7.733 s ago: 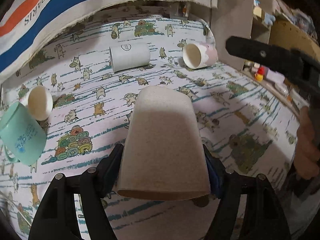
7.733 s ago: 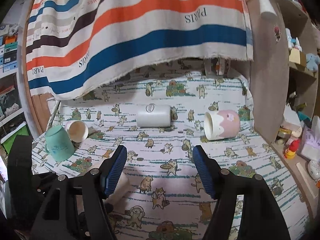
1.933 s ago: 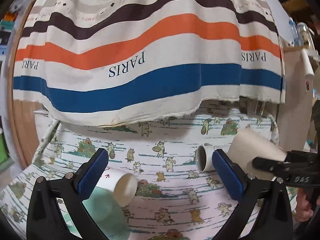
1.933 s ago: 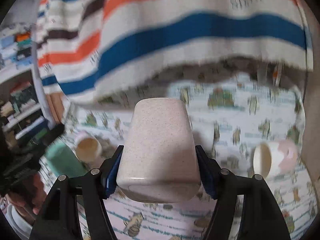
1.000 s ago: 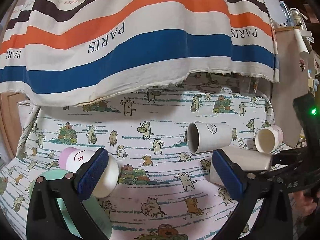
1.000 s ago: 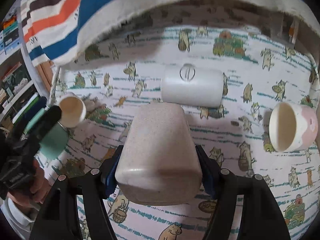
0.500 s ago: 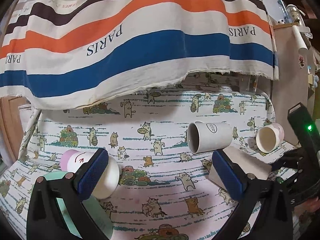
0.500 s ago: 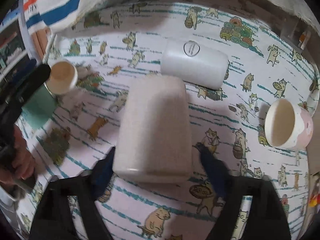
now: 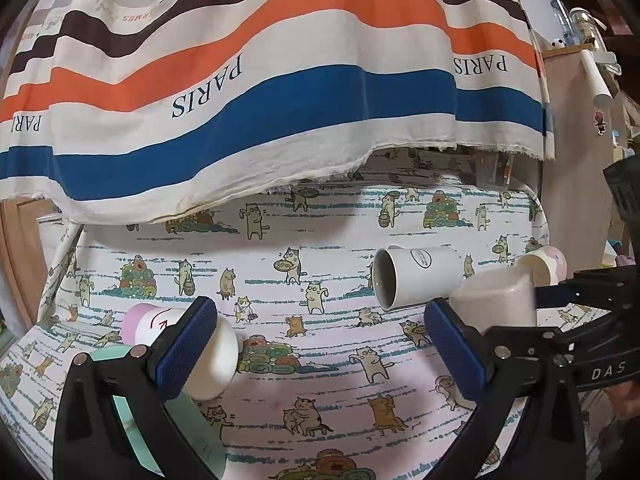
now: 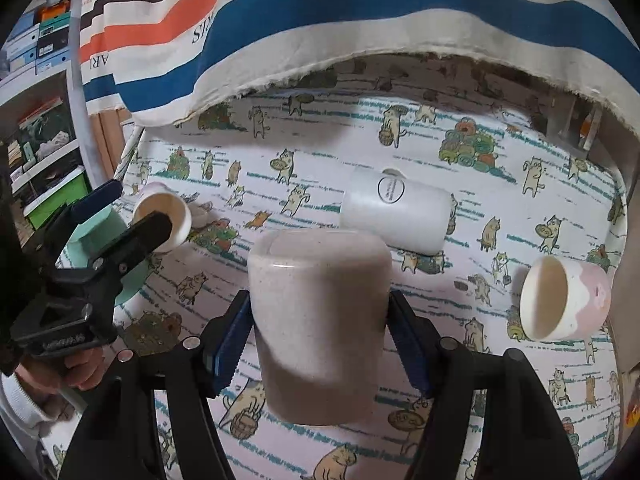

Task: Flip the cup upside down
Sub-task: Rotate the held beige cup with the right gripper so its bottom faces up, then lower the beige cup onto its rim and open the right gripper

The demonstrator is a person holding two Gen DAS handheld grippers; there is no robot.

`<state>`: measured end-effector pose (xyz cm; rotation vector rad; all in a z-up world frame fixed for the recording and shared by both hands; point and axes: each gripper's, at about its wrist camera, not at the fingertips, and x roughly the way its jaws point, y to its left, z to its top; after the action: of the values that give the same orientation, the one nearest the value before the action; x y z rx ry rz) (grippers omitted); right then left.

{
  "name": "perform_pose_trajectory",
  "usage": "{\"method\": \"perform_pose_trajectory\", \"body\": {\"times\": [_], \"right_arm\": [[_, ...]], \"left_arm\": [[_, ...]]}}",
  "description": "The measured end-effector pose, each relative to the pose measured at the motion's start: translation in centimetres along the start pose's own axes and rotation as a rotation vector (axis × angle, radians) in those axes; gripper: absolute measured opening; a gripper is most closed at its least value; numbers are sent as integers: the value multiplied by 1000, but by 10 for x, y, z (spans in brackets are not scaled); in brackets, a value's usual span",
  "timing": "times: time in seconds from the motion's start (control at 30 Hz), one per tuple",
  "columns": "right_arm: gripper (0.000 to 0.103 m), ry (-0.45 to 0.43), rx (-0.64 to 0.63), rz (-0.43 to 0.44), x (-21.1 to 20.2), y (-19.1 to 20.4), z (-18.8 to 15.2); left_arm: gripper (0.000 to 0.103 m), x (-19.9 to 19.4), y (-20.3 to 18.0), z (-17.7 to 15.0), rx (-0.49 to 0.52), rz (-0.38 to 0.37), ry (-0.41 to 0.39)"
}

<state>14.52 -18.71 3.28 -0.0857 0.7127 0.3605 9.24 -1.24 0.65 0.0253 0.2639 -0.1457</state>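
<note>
A speckled beige cup (image 10: 320,320) stands upside down on the cat-print tablecloth (image 10: 520,420), closed base up. My right gripper (image 10: 320,336) has a blue pad on each side of it, still touching its wall. The cup also shows in the left wrist view (image 9: 494,298) at the right, with the right gripper's black frame beside it. My left gripper (image 9: 320,344) is open and empty, low over the left of the table.
A white mug (image 10: 396,210) lies on its side behind the beige cup. A pink-and-white cup (image 10: 564,298) lies at the right. A small white-and-pink cup (image 9: 208,356) and a mint green mug (image 9: 176,428) lie at the left. A striped cloth (image 9: 280,80) hangs behind.
The right gripper carried the beige cup down and tipped it from slanted to upright, base up, onto the cloth. The left gripper stayed nearly still and open.
</note>
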Motion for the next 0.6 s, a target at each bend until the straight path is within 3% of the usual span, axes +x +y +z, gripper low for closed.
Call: {"method": "perform_pose_trajectory", "body": {"times": [0.27, 0.47, 0.6], "right_arm": [[69, -152, 45, 24, -6, 0, -1], [69, -95, 43, -13, 15, 3, -7], [72, -150, -8, -58, 12, 12, -13]], "left_arm": [[103, -3, -2, 0, 6, 1, -14], [103, -3, -3, 0, 7, -3, -12], [103, -4, -5, 0, 15, -15, -11]]}}
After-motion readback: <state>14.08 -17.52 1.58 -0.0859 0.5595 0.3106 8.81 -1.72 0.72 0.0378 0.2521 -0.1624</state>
